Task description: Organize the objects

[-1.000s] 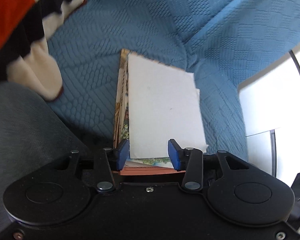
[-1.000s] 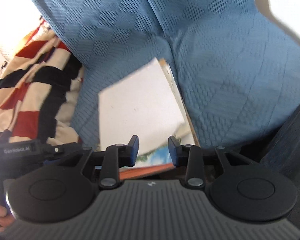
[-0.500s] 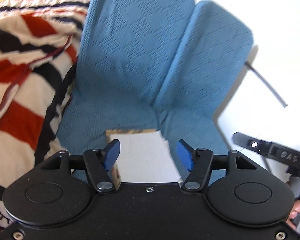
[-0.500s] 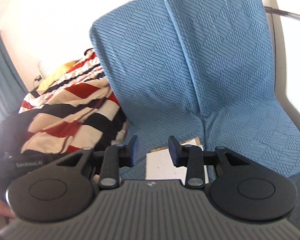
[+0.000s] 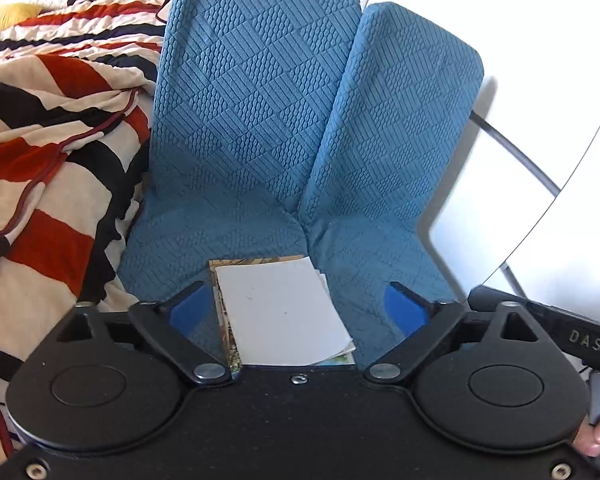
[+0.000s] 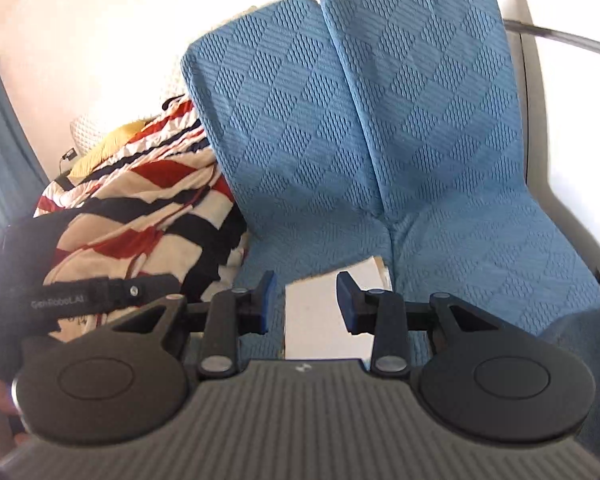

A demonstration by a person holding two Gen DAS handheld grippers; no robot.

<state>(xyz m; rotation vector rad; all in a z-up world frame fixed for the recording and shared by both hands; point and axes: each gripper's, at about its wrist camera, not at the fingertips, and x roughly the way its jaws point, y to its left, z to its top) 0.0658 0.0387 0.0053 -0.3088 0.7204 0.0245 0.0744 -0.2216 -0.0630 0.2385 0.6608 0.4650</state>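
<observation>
Left of the two blue quilted seat cushions (image 5: 260, 128) lies one red, black and cream striped blanket (image 5: 48, 152), bunched aside. On the cushions' seat, at their seam, one small stack of papers with a white sheet on top (image 5: 280, 308) lies flat, set down. My left gripper (image 5: 298, 312) has just spread its jaws wide, nothing clamped. My right gripper (image 6: 306, 300) holds its jaws partly apart, empty.

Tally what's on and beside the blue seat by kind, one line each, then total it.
Blue seat cushions: 2
Striped blanket: 1
Stack of books or booklets under a white sheet: 1 stack; the number of items in it cannot be told
Yellow cushion: 1
Total: 5
</observation>
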